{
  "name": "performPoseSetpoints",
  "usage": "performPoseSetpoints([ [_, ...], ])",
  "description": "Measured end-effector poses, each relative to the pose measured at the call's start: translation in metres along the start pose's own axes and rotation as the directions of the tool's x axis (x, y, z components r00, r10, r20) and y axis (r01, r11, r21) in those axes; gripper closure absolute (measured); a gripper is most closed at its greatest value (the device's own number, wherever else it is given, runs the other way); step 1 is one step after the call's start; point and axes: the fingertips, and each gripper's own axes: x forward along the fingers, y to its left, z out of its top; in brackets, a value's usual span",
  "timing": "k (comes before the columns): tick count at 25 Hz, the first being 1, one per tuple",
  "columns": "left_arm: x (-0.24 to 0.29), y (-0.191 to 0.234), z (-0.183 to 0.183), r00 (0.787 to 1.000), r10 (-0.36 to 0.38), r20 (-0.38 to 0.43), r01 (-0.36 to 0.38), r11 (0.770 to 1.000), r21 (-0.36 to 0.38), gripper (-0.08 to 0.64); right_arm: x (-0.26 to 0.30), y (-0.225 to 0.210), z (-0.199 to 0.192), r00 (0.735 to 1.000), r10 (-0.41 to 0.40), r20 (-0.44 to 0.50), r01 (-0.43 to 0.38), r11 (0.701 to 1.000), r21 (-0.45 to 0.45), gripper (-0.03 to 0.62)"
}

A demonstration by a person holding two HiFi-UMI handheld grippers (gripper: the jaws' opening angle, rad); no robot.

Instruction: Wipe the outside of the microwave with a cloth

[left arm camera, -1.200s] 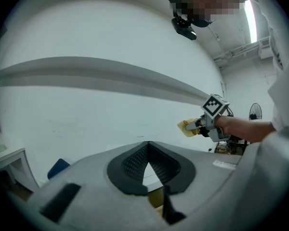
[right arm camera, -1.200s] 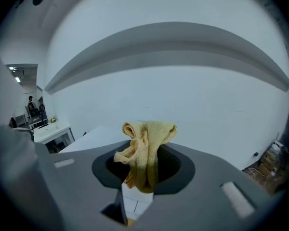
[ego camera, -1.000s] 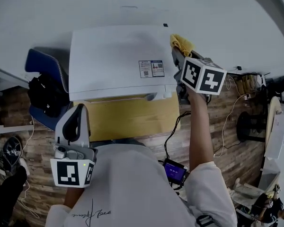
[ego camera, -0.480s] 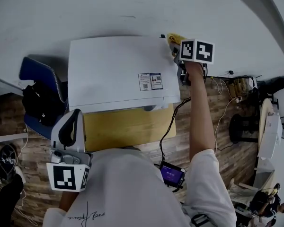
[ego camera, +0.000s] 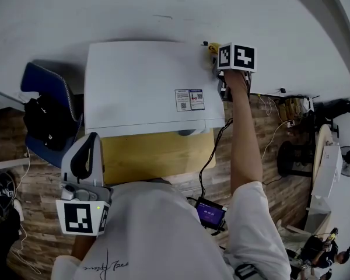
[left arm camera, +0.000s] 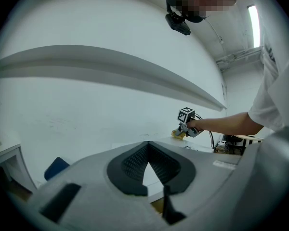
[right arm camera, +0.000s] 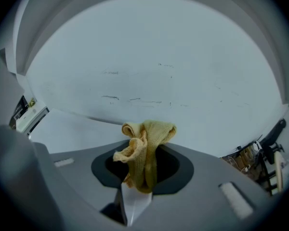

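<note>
Yellow terry is all I get of the cloth in the head view, a scrap in the upper middle of the frame, at the rear right corner of the white microwave. The right gripper sits over that corner with its marker cube on top. The cube hides most of the cloth, so I can't say for sure that it is pressed to the casing. The left gripper is at the lower left, close to my body and well clear of the microwave.

In the left gripper view the tips meet with nothing between them, pointing towards the wall above the microwave; the other arm shows at the right of the frame.

In the right gripper view the jaws are clamped on the bunched cloth at the centre, which stands up out of them. The pale microwave top lies at the lower left and the wall fills the rest.

I judge the wipe partly done: this pass along the top's right edge looks to be at its far end, and the rest of the top, the front and the sides seem still to do.

A second ago the right gripper was nearer the front along that edge; it has since travelled back to the rear corner. The left gripper has barely shifted.
</note>
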Motion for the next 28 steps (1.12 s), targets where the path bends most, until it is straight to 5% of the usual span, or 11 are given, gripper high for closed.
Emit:
performPoseSetpoints([
  [9,-0.002,-0.001,-0.008,1.000,-0.011,-0.005,0.011,1.000,-0.022,0.565,0.001,0.018,-0.001,0.999,-0.031,-0.014,0.030,0.998,-0.057,0.479],
  [28,-0.014,0.007,-0.009,1.000,-0.002,-0.004,0.002,1.000,-0.028,0.565,-0.001,0.087,0.004,0.999,0.053,0.005,-0.052,0.992,-0.115,0.480],
])
